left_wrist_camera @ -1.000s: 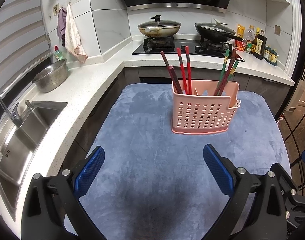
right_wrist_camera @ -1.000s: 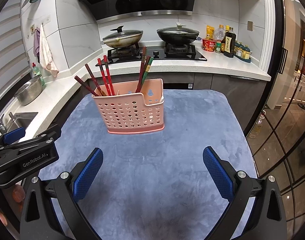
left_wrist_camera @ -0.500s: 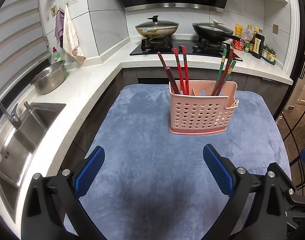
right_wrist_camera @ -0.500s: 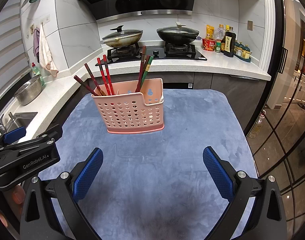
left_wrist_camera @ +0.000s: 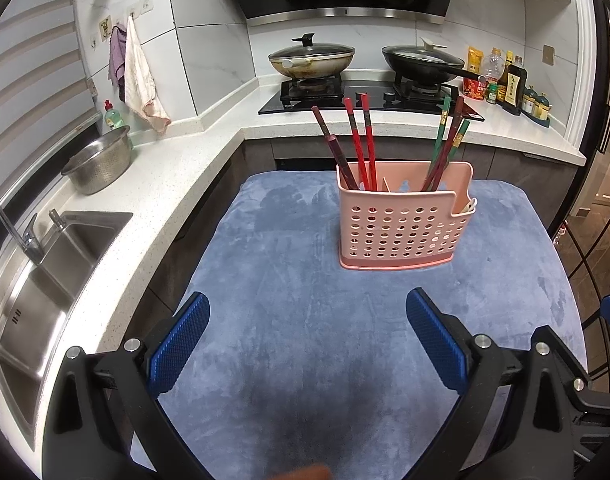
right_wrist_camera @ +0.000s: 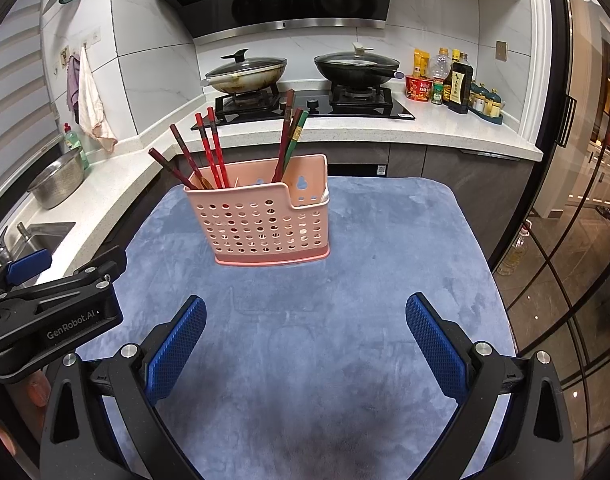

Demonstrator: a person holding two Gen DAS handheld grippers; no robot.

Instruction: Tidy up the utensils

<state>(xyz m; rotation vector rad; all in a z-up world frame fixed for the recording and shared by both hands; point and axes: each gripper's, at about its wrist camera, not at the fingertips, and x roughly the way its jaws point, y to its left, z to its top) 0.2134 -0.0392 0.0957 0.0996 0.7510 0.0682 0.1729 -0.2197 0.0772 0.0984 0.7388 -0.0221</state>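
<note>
Pink perforated plastic makes up the utensil holder [left_wrist_camera: 403,222], which stands upright on the blue cloth [left_wrist_camera: 305,320] covering the table, toward the far side and well apart from both claws. Inside it, the red chopsticks [left_wrist_camera: 361,140] and a pair of darker ones [left_wrist_camera: 333,148] lean in the left compartment, while the green and brown chopsticks [left_wrist_camera: 447,140] lean in the one to its right; something pale sits low in the notched end section, too hidden to name. The left gripper [left_wrist_camera: 305,340] hovers over the near part of the cloth with its blue pads [left_wrist_camera: 181,340] spread wide and nothing between them. The right gripper [right_wrist_camera: 305,340] is likewise wide apart and empty, and the left tool's black body shows at the left edge of its view. No loose utensil lies on the cloth, so the sorting looks done or close to it. If a stick does need moving, it should handle as light, stiff and thin, with a lacquered finish that is probably slick; the upper part that stands clear above the rim is the sensible place to pinch, squarely across the pads so it cannot roll out. Neighbouring sticks touch or cross, so a grip could drag a second one along. The holder itself looks light and may tip or slide on the soft cloth if a stick is pulled sideways rather than straight up.
</note>
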